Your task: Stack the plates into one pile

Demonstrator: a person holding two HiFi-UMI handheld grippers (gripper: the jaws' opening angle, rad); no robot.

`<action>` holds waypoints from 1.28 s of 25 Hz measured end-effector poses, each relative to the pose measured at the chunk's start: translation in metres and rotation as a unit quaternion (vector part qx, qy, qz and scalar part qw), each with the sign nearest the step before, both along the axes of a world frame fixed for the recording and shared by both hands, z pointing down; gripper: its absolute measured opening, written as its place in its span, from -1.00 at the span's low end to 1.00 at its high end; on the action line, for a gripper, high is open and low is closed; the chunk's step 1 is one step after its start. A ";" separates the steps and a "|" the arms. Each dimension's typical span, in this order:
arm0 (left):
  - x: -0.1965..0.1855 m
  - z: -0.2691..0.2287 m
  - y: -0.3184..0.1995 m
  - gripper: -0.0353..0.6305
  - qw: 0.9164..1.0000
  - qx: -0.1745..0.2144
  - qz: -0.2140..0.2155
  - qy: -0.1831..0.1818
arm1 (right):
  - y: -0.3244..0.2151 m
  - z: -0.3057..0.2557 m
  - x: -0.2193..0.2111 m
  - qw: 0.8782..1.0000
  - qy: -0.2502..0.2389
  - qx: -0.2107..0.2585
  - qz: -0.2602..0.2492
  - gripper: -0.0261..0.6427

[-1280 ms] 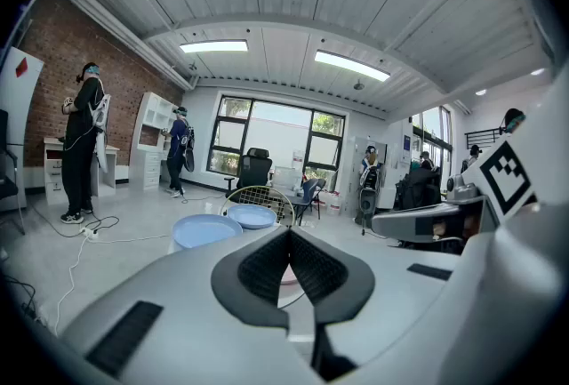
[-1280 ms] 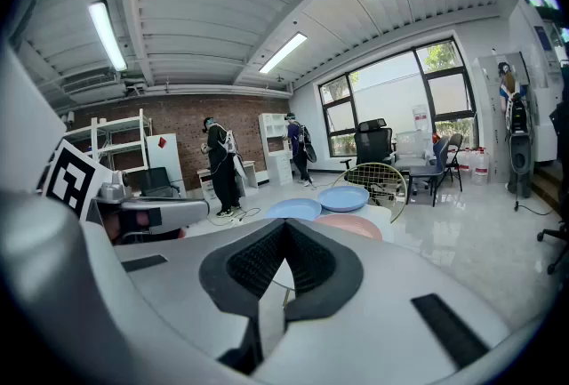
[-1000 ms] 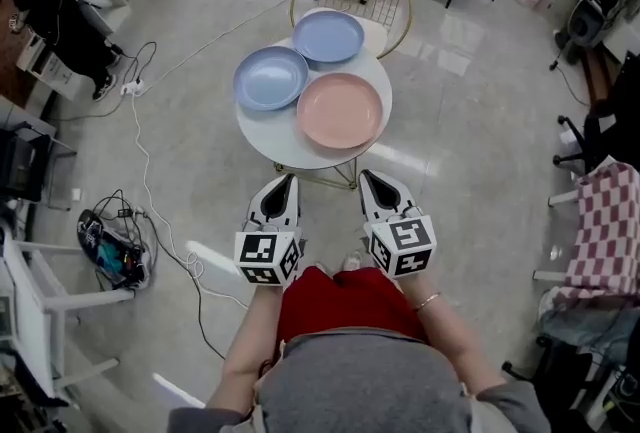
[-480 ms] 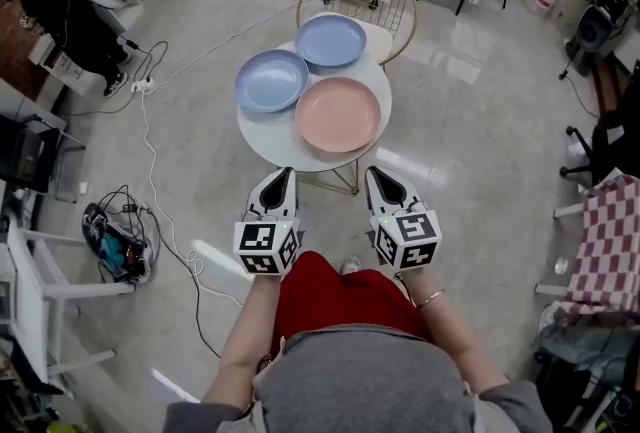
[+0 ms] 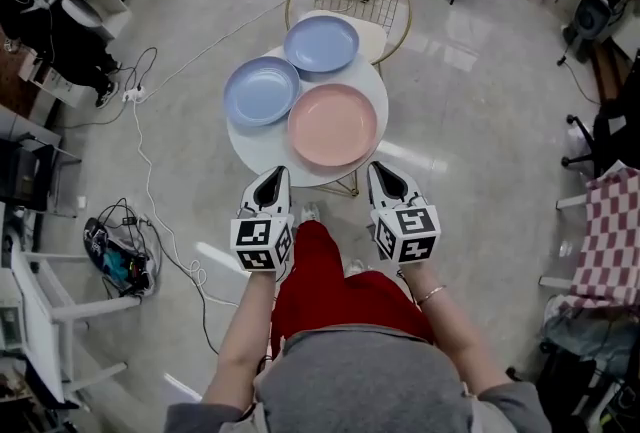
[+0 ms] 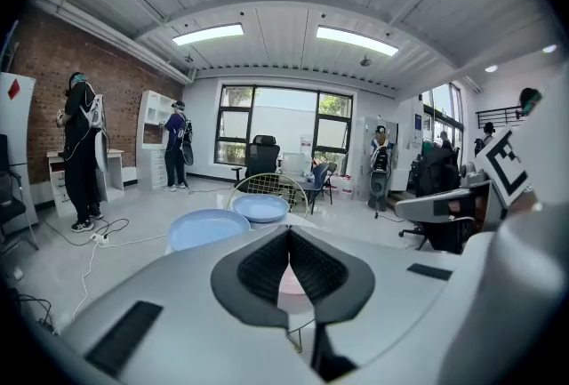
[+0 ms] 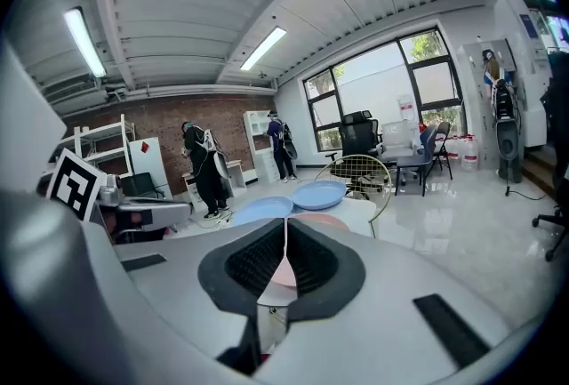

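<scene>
Pink plate (image 5: 333, 126) beside 2 blue plates (image 5: 261, 91)

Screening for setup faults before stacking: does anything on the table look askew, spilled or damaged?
Nothing stands out. The pink plate, left blue plate and far blue plate lie flat, side by side, on the table, unstacked. Left claw and right claw are shut, empty.

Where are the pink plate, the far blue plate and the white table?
pink plate (image 5: 333, 125): head view, centre of its dish.
far blue plate (image 5: 321, 43): head view, centre of its dish.
white table (image 5: 258, 143): head view, bare top near its front left edge.
</scene>
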State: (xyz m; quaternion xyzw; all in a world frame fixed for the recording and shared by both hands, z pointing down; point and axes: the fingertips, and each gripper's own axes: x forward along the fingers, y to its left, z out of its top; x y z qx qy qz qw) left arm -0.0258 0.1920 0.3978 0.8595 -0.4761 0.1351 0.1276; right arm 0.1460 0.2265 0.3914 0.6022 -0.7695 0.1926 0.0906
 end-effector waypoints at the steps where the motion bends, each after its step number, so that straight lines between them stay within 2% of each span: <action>1: -0.001 0.005 -0.010 -0.85 1.000 -0.005 0.003 -0.001 | -0.008 0.004 0.001 1.000 0.003 -0.005 0.003 -0.83; 9: 0.001 0.047 -0.093 -0.85 0.998 -0.061 0.027 0.013 | -0.079 0.043 0.013 0.998 0.024 -0.055 0.034 -0.83; 16: -0.001 0.073 -0.151 -0.84 0.992 -0.109 0.057 0.021 | -0.126 0.065 0.012 0.993 0.044 -0.091 0.065 -0.83; 22: -0.001 0.100 -0.173 -0.81 0.983 -0.155 0.097 -0.001 | -0.145 0.079 0.010 0.987 0.071 -0.120 0.085 -0.83; 27: 0.005 0.120 -0.182 -0.77 0.974 -0.192 0.118 -0.011 | -0.151 0.089 0.021 0.979 0.088 -0.137 0.124 -0.83; 32: 0.023 0.136 -0.183 -0.72 0.968 -0.220 0.119 -0.014 | -0.149 0.105 0.045 0.972 0.100 -0.158 0.145 -0.83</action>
